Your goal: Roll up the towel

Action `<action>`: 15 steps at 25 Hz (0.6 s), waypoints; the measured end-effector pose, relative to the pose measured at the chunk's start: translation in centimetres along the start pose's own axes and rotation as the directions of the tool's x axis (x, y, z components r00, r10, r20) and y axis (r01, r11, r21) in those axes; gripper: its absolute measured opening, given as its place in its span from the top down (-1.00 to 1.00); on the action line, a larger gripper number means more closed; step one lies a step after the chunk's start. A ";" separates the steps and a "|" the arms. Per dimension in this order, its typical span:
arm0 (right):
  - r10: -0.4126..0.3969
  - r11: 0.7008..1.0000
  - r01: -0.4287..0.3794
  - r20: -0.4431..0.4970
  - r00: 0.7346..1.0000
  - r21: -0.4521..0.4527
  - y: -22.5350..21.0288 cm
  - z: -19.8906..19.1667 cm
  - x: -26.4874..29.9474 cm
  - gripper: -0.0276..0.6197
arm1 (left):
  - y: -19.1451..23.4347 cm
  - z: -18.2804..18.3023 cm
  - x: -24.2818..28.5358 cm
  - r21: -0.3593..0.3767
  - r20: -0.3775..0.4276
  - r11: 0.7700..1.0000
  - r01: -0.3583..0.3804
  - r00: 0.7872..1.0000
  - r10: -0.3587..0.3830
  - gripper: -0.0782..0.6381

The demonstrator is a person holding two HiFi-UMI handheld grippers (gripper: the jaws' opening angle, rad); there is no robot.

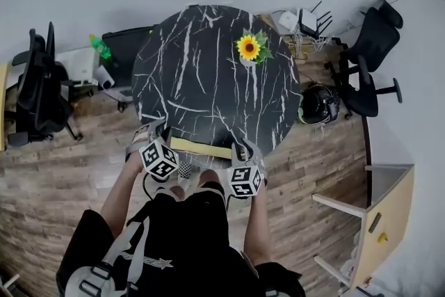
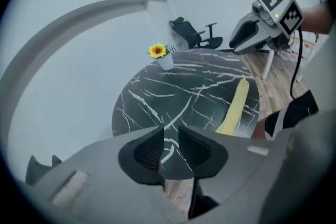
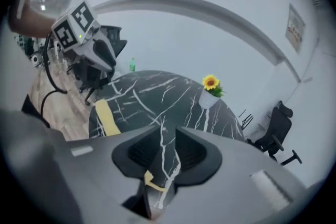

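Wood plank floor (image 1: 55,177) ran under everything. A round black marble-look tabletop (image 1: 201,73) with white veins sat mid-scene. The person (image 1: 181,240), in dark clothes, stood at its near edge with bare forearms out to both sides. There was one black office chair (image 1: 38,87) at far left and another (image 1: 368,59) at far right, both well apart from the tabletop.

The towel (image 1: 200,147) was yellow and already rolled into a long thin roll. It lay flat along the near edge of the tabletop, between the two tools.

The left tool (image 2: 169,136) was held up off the tabletop near the left end of the roll, not touching it. Its jaws were part open with a narrow gap; nothing was in the gap and only marble showed through it.

The right tool (image 3: 167,136) was near the right end of the roll, also raised and clear of it. Its jaws were part open and the pads pressed on nothing. A small yellow bit (image 3: 152,182) showed low in the gap; couldn't tell what it was.

A sunflower (image 1: 249,47) in a small white pot stood upright on the far right part of the tabletop, well apart from the towel. A green bottle (image 1: 99,46) stood beyond the tabletop's left side.
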State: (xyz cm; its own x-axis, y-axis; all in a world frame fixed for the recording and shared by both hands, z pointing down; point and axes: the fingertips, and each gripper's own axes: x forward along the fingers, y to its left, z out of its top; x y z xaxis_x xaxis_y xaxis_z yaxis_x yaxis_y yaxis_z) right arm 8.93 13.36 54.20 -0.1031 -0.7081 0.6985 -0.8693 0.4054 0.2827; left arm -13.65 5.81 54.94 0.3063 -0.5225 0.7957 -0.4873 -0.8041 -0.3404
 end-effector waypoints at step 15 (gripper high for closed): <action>-0.205 0.971 0.135 0.397 0.895 0.199 -4.3 11.5 -14.0 0.76 | 4.5 9.3 -16.1 -0.333 0.422 0.926 -0.179 0.850 0.315 0.75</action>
State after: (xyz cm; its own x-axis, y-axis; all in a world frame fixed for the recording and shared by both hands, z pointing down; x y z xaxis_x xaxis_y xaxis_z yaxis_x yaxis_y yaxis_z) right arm 8.59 14.85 35.65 -0.1057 -0.9462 0.3059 -0.9538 0.1835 0.2379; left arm -13.18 7.99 35.91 0.4516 -0.8174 0.3577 -0.7779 -0.5571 -0.2907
